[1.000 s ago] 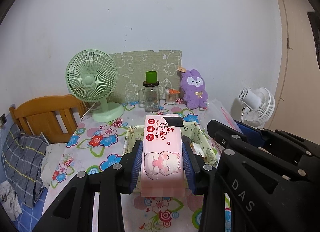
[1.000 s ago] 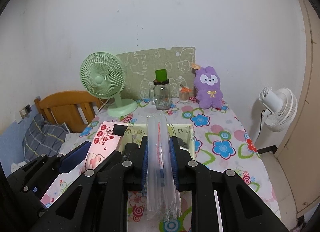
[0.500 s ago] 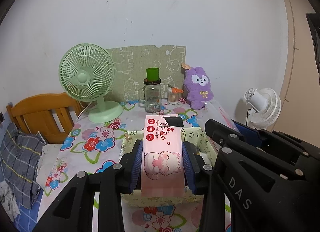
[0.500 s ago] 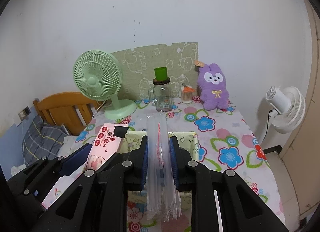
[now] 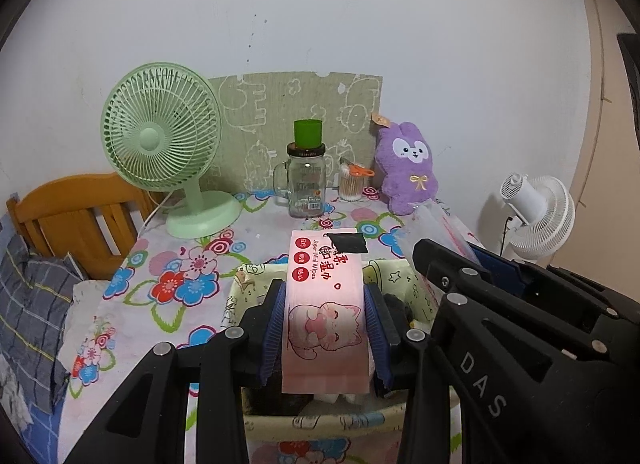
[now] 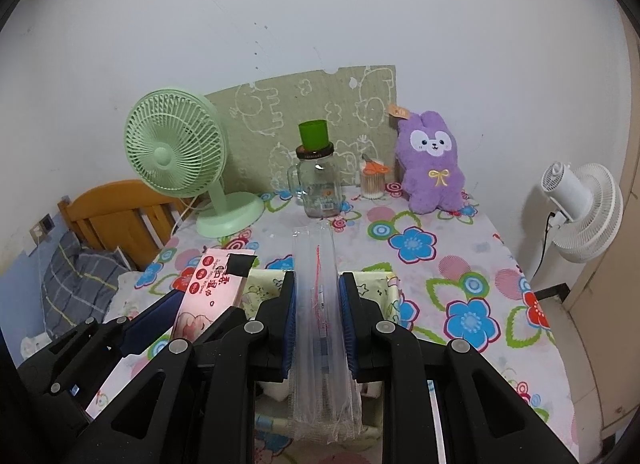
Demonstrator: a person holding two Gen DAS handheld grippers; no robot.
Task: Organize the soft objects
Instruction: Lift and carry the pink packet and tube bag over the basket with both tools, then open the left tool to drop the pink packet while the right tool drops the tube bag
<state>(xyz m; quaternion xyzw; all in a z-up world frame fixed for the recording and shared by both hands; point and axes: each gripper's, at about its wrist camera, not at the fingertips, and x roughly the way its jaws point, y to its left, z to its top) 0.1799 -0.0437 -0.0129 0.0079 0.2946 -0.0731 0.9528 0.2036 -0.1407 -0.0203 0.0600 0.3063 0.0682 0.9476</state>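
My left gripper [image 5: 325, 308] is shut on a pink pack of wet wipes [image 5: 325, 296] with a cat print, held above a pale yellow fabric basket [image 5: 256, 276] on the floral table. My right gripper [image 6: 318, 304] is shut on a clear plastic bag [image 6: 316, 264] with a red line, held above the same basket [image 6: 264, 284]. The wipes pack also shows at the left of the right wrist view [image 6: 208, 292]. A purple plush bunny [image 5: 408, 167] sits at the back right of the table, and shows in the right wrist view [image 6: 432, 163] too.
A green desk fan [image 5: 160, 135], a glass jar with a green cup on top [image 5: 306, 179] and a cotton swab holder [image 5: 352, 183] stand along the back wall. A wooden bed frame [image 5: 80, 215] is left of the table, a white fan [image 5: 536, 211] right.
Both grippers have moved back and up with their loads; the basket now lies directly under them and more of its near rim shows.
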